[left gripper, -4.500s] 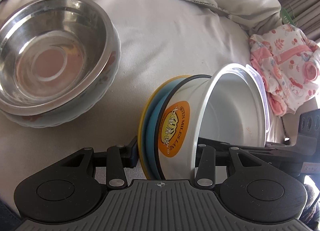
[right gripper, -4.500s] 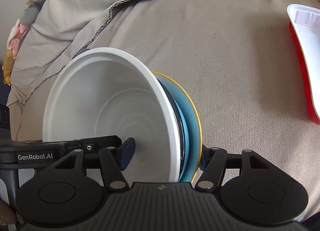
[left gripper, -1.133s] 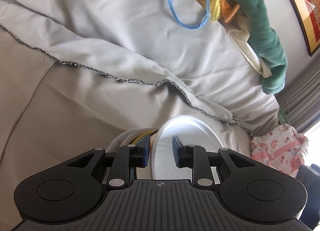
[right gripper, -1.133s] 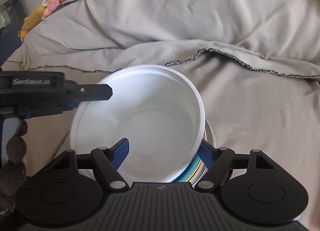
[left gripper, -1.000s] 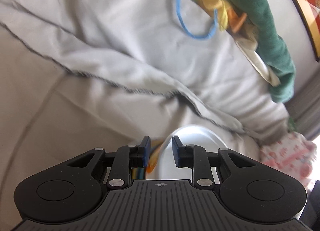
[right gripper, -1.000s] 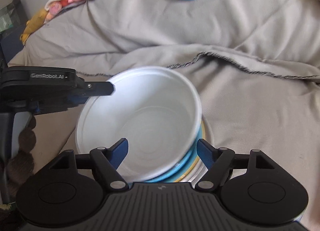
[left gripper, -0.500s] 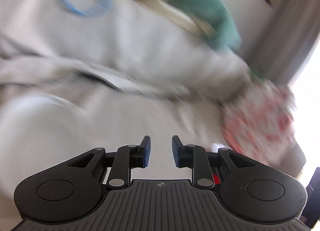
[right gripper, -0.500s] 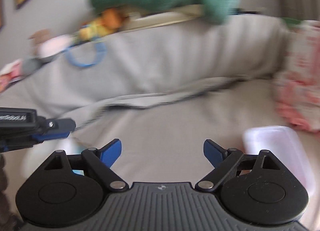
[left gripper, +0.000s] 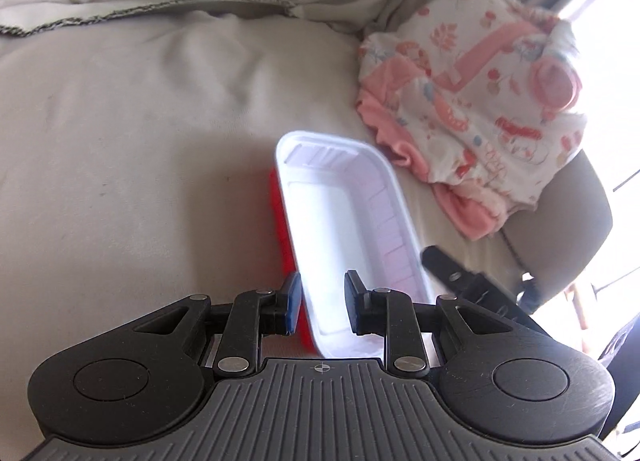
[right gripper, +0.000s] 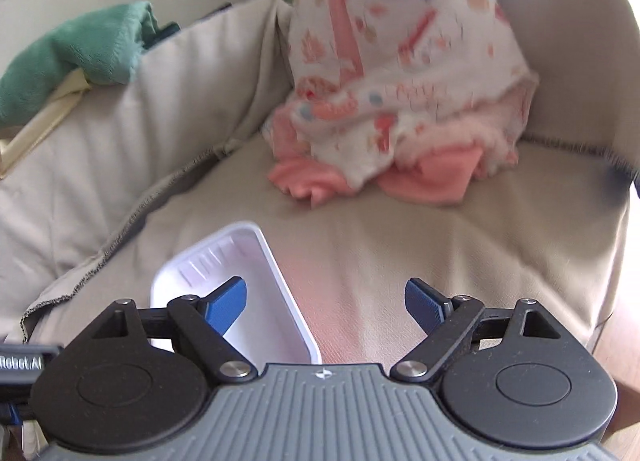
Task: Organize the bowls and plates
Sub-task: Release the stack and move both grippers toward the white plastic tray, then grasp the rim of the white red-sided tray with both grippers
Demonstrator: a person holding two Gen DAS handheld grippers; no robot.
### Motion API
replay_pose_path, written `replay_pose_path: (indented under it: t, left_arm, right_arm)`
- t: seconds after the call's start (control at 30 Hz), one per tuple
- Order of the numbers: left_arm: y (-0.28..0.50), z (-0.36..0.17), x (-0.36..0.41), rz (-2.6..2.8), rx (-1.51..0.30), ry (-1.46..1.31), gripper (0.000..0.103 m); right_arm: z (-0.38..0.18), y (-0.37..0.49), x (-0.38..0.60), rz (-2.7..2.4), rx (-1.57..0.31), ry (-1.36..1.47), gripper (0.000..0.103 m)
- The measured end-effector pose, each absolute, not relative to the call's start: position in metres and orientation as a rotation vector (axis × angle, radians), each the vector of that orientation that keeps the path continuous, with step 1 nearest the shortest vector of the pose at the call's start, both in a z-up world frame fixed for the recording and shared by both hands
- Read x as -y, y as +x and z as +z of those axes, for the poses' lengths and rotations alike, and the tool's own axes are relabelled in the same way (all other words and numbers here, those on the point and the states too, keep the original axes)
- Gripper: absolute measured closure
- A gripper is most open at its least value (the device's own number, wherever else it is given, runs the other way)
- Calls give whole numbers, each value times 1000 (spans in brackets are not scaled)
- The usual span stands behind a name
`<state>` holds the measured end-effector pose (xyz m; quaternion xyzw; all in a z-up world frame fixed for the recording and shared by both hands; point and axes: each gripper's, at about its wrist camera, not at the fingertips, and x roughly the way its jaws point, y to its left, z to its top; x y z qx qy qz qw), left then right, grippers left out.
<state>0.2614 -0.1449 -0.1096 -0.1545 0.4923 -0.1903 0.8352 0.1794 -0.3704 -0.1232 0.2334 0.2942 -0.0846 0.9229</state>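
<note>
Beige sofa cushion [left gripper: 140, 133] carries white tray [left gripper: 344, 221], just ahead of me. Step: reach it. L gripper [left gripper: 320, 301] fingers part-open, R gripper [right gripper: 326, 303] fingers wide, both empty. Next: straddle rim, clamp.

White rectangular tray [left gripper: 340, 217] nested in red one [left gripper: 280, 229], on sofa.

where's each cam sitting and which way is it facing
Left wrist: sits on the left tool, facing forward and down along its fingers at the tray on the couch; its own narrowly open fingers show, and the right tool's tip.
Right wrist: sits on the right tool, facing the couch corner and pink clothes; its wide-open fingers show, and the left tool's edge.
Shared: tray, pink clothes, couch.
</note>
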Motion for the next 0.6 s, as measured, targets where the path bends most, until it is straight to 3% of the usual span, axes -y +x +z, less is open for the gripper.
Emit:
replay_pose_path:
  t: [0.1,0.47,0.6]
  left_arm:
    - [265,-119,147,-374,-1069,-302,82]
    - [225,-118,49,-287,-1111,-437,84]
    - [195,-111,15,-191,-1083,-433,84]
  right_arm:
    - [-140,184,366,-42,-682,529,41]
    - [-141,187,299,236,-744,482,42]
    - [-145,185,249,338,-784,388,38]
